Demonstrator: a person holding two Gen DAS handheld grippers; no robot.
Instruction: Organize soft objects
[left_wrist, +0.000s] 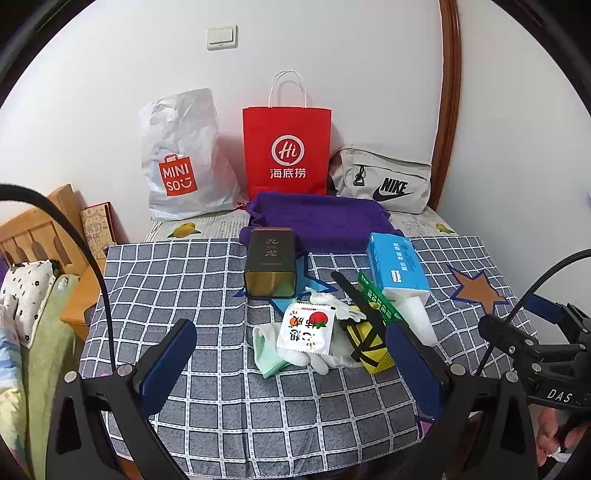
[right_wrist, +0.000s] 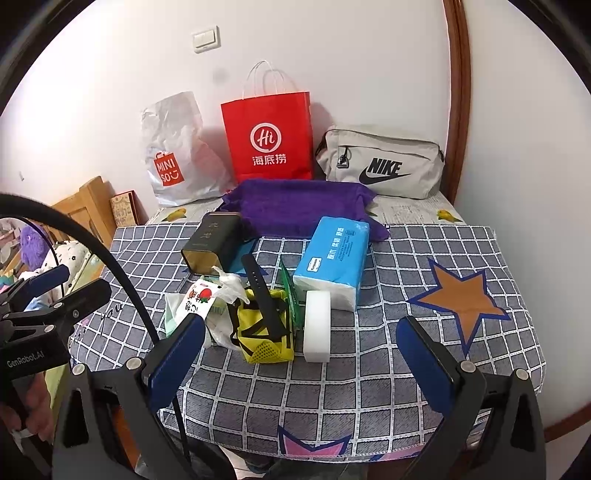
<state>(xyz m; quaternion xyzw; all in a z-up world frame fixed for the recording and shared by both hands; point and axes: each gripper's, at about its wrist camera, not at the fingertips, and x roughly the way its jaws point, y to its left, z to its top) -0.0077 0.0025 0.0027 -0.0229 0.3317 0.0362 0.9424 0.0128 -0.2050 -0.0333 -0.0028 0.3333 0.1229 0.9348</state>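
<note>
My right view shows the white sponge (right_wrist: 317, 325) whole; my left view half hides it; both grippers, left gripper (left_wrist: 291, 363) and right gripper (right_wrist: 301, 354), hang with jaws wide, holding nothing; the socks (left_wrist: 273, 350) lie at twelve o'clock on the worktop (left_wrist: 166, 288).

At frame centre, the dark rectangular tin (left_wrist: 270, 263) stands left of the blue tissue pack (left_wrist: 398, 266), both before the purple knitted cloth (left_wrist: 317, 220); the red paper bag (left_wrist: 286, 153) behind.
</note>
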